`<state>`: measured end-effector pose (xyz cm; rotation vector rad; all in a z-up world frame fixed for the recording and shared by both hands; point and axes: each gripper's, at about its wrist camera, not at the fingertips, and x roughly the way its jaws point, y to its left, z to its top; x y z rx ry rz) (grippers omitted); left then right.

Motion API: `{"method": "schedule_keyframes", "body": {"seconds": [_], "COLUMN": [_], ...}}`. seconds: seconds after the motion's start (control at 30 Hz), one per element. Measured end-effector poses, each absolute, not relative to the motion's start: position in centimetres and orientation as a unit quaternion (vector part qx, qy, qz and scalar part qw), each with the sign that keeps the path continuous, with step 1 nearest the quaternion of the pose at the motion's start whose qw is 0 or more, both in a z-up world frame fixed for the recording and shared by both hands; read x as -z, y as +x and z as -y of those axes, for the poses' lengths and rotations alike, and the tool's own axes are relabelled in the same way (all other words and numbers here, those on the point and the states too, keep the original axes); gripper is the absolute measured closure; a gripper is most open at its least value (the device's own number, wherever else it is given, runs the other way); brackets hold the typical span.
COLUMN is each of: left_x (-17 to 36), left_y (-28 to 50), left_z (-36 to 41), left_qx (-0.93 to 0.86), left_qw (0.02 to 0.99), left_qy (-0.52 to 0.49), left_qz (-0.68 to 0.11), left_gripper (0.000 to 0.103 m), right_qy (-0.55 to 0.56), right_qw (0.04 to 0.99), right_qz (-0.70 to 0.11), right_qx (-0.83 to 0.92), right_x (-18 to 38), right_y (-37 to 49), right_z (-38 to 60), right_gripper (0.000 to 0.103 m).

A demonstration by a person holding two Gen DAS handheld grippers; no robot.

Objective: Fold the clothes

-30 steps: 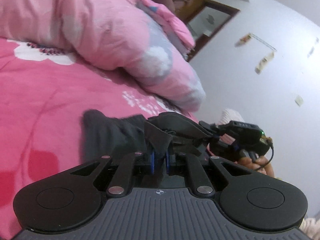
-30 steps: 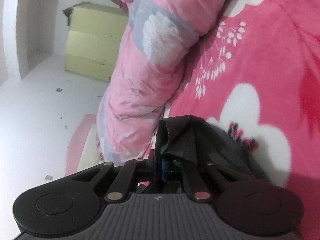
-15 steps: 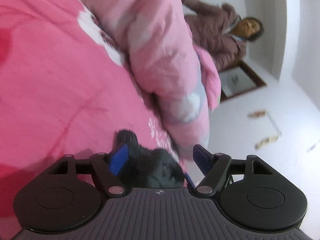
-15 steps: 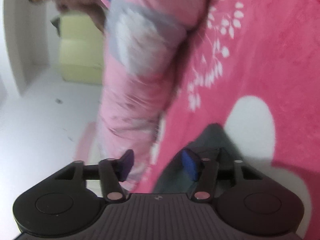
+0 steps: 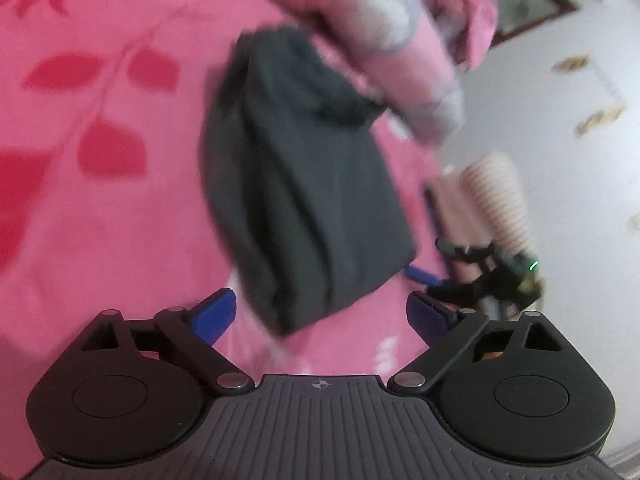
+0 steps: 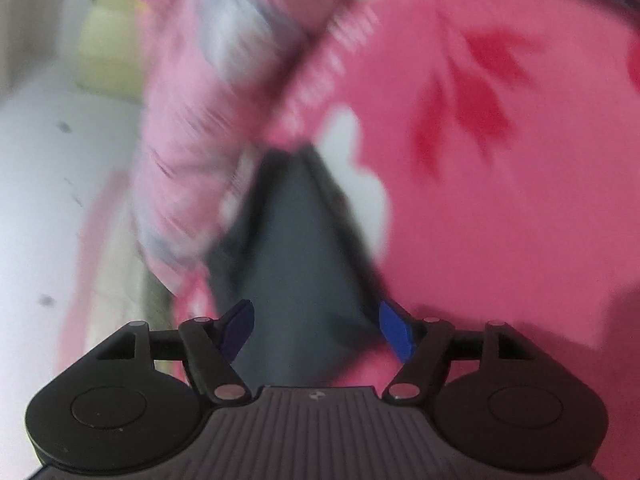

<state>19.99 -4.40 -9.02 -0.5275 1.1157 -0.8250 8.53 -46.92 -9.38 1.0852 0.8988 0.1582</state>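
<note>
One dark garment (image 5: 308, 184), folded up, lying on the pink blanket (image 5: 100, 208) right beside one rolled quilt (image 5: 384, 36). Two grippers: left (image 5: 322, 316) with jaws opening, nothing pinched, cloth just ahead. Right (image 6: 316, 330) opening too, cloth between the pads but untouched. Both views pretty blurry.

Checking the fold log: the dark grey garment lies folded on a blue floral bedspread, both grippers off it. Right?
Not quite: the bedspread is pink, as the left wrist view shows. The dark grey garment does lie folded on it, with left gripper and right gripper opening, off it.
</note>
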Motion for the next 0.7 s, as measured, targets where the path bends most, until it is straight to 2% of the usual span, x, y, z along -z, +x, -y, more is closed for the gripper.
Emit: {"method": "schedule_keyframes", "body": {"seconds": [0.17,0.27,0.3,0.33,0.37,0.4,0.43,0.53,0.7], "left_x": [10.3,10.9,11.3,11.4,11.5,11.7,11.6,10.6,8.1], "left_y": [19.1,19.3,19.2,19.1,19.2,19.4,19.3,18.4,15.3], "left_z": [5.6,5.7,5.7,5.7,5.6,5.6,5.6,5.3,2.8], "left_qx": [0.366,0.363,0.359,0.356,0.355,0.354,0.353,0.353,0.402], "left_qw": [0.767,0.77,0.771,0.769,0.761,0.75,0.747,0.752,0.726], "left_qy": [-0.246,-0.269,-0.278,-0.288,-0.298,-0.308,-0.313,-0.321,-0.332], "left_qz": [-0.466,-0.45,-0.447,-0.447,-0.455,-0.467,-0.469,-0.455,-0.449], "left_gripper": [0.009,0.025,0.034,0.052,0.061,0.083,0.095,0.098,0.098], "right_qy": [0.503,0.51,0.51,0.508,0.505,0.504,0.503,0.491,0.501], "right_qw": [0.765,0.76,0.759,0.759,0.759,0.757,0.754,0.763,0.766], "right_qz": [-0.393,-0.39,-0.39,-0.392,-0.394,-0.399,-0.405,-0.405,-0.385], "right_qx": [-0.088,-0.102,-0.108,-0.112,-0.116,-0.117,-0.118,-0.11,-0.118], "right_x": [10.9,11.5,11.7,11.6,11.5,11.6,11.8,11.5,9.8], "right_y": [9.4,10.3,10.6,10.7,10.8,10.8,10.8,10.0,5.8], "right_z": [46.5,46.0,45.8,45.4,44.9,44.4,43.9,42.7,42.1], "right_gripper": [0.031,0.04,0.044,0.049,0.054,0.068,0.088,0.095,0.096]}}
